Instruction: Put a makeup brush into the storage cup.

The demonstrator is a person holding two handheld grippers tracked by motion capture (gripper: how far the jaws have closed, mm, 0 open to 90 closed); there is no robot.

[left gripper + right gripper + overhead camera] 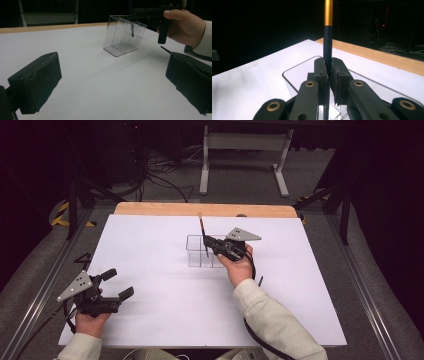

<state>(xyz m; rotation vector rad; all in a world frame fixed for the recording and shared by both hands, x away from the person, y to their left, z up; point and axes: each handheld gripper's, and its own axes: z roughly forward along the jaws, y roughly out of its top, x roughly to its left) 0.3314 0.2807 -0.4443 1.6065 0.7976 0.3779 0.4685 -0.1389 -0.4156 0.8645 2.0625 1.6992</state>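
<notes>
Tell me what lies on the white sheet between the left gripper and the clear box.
Nothing: from the left gripper to the clear box the white sheet is bare, as the high view shows.

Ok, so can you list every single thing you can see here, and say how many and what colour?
Slim black pen with a gold band: one, black and gold, upright between the right gripper's jaws, its lower end inside the box.
Clear plastic box with dividers: one, see-through, mid-table.
White sheet: one, covering the table.
Wooden table edge: one, light brown, at the far side.
White metal frame: one, on the floor behind.
Left gripper: one, black, jaws open, near the table's left corner.
Right gripper: one, black, shut on the pen.
Hands: two, pale sleeves.
</notes>
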